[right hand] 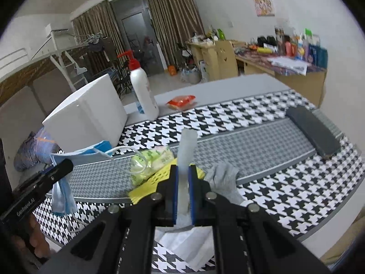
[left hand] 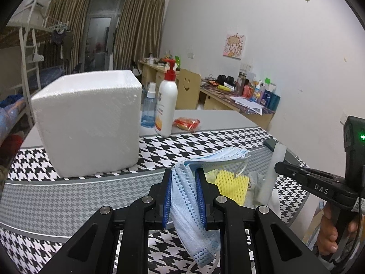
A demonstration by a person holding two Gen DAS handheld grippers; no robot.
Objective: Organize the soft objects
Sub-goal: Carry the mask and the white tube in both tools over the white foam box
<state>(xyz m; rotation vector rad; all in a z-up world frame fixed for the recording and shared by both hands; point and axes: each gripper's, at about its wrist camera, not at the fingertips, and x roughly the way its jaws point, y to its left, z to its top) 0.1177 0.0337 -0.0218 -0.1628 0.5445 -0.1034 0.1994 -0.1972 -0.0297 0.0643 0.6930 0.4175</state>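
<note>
My left gripper point(left hand: 184, 171) is shut on a blue face mask point(left hand: 194, 205) and holds it above the houndstooth cloth, just right of the white foam box point(left hand: 89, 123). The mask and left gripper also show in the right wrist view point(right hand: 61, 178). My right gripper point(right hand: 183, 169) is shut on a whitish foam sheet point(right hand: 186, 150) that sticks up between its fingers; it shows in the left wrist view point(left hand: 273, 166) too. Under the grippers lie a yellow foam net point(left hand: 231, 186), a green tissue pack point(right hand: 150, 162) and a grey cloth point(right hand: 224, 178).
A white pump bottle point(left hand: 166, 105), a blue spray bottle point(left hand: 149, 109) and a red snack packet point(left hand: 187, 123) stand behind the box. A dark flat case point(right hand: 312, 132) lies at the right of the cloth. A white tissue point(right hand: 187, 242) lies near the table's front edge.
</note>
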